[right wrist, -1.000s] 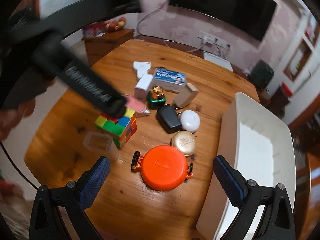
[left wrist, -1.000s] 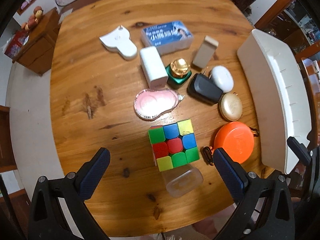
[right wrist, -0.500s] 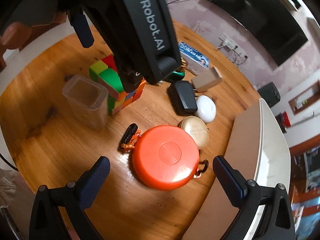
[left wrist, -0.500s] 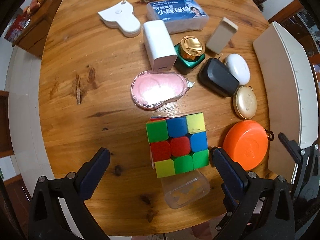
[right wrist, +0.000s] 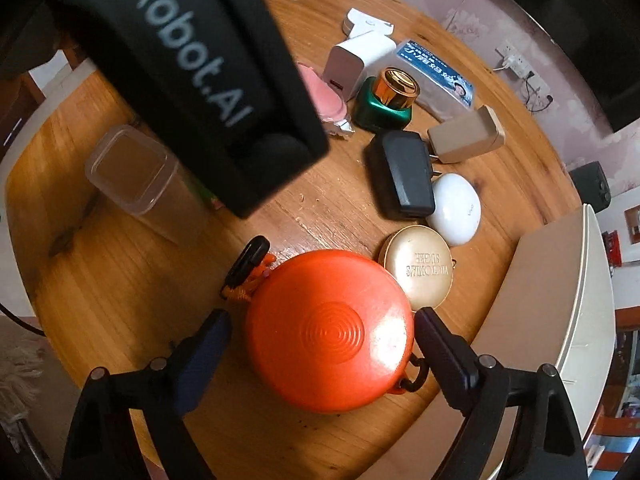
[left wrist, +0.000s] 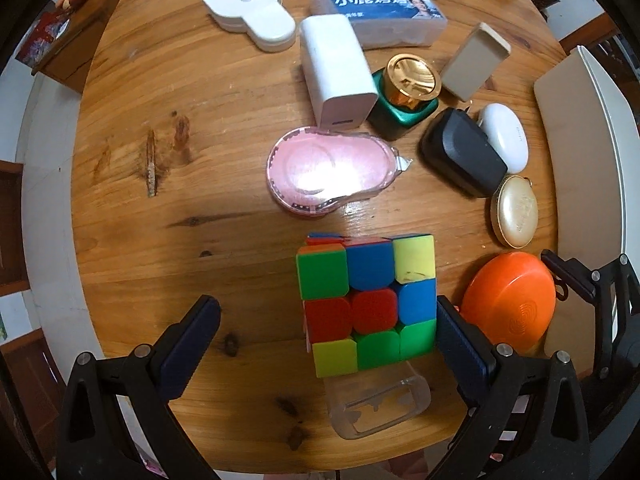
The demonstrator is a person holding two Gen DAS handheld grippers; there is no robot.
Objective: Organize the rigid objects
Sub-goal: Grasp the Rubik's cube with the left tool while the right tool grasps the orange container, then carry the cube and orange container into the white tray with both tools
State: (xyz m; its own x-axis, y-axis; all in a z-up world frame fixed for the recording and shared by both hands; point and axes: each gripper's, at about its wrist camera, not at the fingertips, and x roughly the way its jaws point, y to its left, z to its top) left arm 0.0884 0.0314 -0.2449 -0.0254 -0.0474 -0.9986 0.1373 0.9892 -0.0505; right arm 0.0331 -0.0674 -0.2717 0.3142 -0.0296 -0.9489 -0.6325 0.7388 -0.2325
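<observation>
1. Round wood table (left wrist: 160,128) holds everything; white bin (right wrist: 576,320) sits at its right edge.
2. Left gripper (left wrist: 328,332): jaws wide apart, hanging over the cube, right pad just beside the cube's side; can't tell if touching. Its black body blocks the upper left of the right wrist view.
3. Right gripper (right wrist: 322,344): jaws apart, one on each side of the orange case; can't tell if pads touch it, not clamped.
4. Orange round case (right wrist: 328,332) lies flat nr the table's front right edge, w/ an orange cord and black clip (right wrist: 248,258) at its left. Just beside the bin.
5. Rubik's cube (left wrist: 368,304) stands nr table centre-front, btw the pink pouch and the clear box.
6. Clear plastic box (left wrist: 380,404) right behind the cube, twd the table edge.
7. Pink pouch (left wrist: 328,172) beyond the cube, lying flat.
8. Blue tissue pack (left wrist: 380,16) at the far side, white charger block (left wrist: 336,68) in front of it.
9. Black adapter (left wrist: 460,156) touches white earbud case (left wrist: 504,136); gold compact (left wrist: 514,210) just beside both, nr the orange case.
10. Green bottle w/ gold cap (left wrist: 408,96) btw charger block and beige block (left wrist: 476,62).
</observation>
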